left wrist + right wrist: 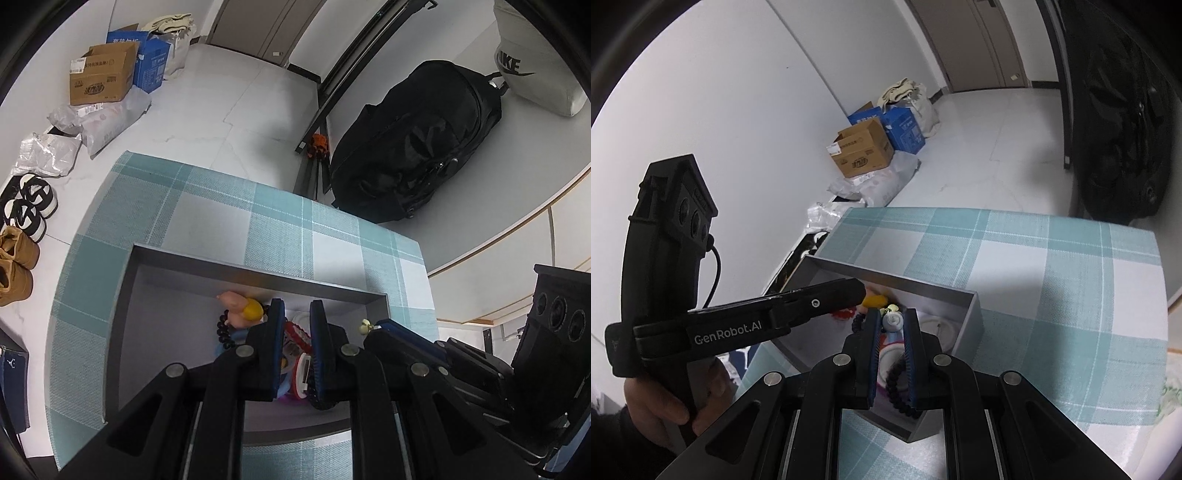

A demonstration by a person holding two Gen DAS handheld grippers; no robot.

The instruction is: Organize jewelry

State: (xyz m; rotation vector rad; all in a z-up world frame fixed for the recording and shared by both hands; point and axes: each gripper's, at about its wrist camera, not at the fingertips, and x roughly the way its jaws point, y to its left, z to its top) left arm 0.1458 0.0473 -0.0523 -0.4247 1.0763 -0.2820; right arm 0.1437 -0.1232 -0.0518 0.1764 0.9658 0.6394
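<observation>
**Both grippers held over the grey jewellery box**

A shallow grey rectangular box (258, 275) is seen on a teal-and-white checked tablecloth (221, 218). Inside it a string of dark round beads (223, 332), a pink and yellow figure charm (242, 310) and a red-and-white trinket (297, 334) are heaped together. The left gripper (295, 314) is angled down over the heap, its blue-padded jaws drawn close together; whether anything is pinched cannot be told. The right gripper (892, 321) is likewise nearly closed, with the beads and a small pale round charm (892, 320) seen in the gap between its jaws; a grip cannot be confirmed. A hand (657, 406) is seen on the left gripper's handle.
</observation>
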